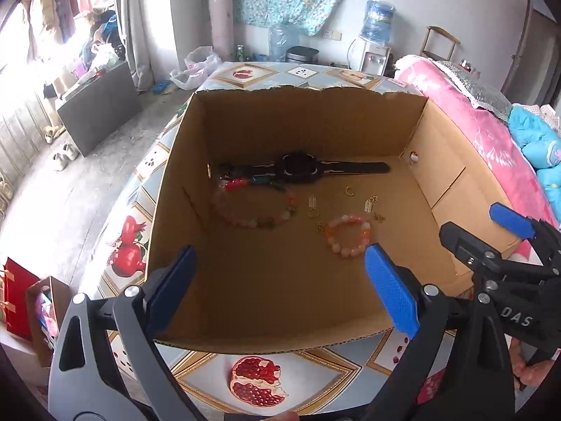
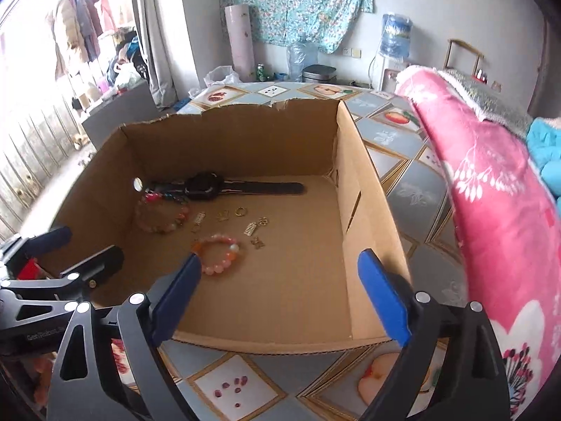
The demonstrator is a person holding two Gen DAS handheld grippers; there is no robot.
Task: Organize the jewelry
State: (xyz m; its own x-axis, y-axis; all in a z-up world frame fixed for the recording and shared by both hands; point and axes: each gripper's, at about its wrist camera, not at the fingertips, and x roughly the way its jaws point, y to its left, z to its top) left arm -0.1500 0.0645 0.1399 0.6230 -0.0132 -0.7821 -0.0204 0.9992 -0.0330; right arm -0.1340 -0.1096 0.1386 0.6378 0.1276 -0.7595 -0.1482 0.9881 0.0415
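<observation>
Hovering at the near rim of a cardboard box [image 1: 224, 112], the left gripper [image 1: 280, 280] has its blue pads spread wide with nothing between them, and the right gripper [image 2: 280, 280] beside it stands just as wide and empty. On the box floor, nearest the grippers, lies a pink-and-orange bead bracelet [image 1: 348, 235]. Beyond it small gold charms and rings [image 1: 368, 205] lie scattered, a larger bead bracelet [image 1: 254, 207] sits to the left, and a black watch [image 1: 298, 168] stretches along the far wall. The box stands on a table with a fruit-patterned cloth [image 1: 259, 379], next to a pink floral blanket [image 2: 491, 182].
</observation>
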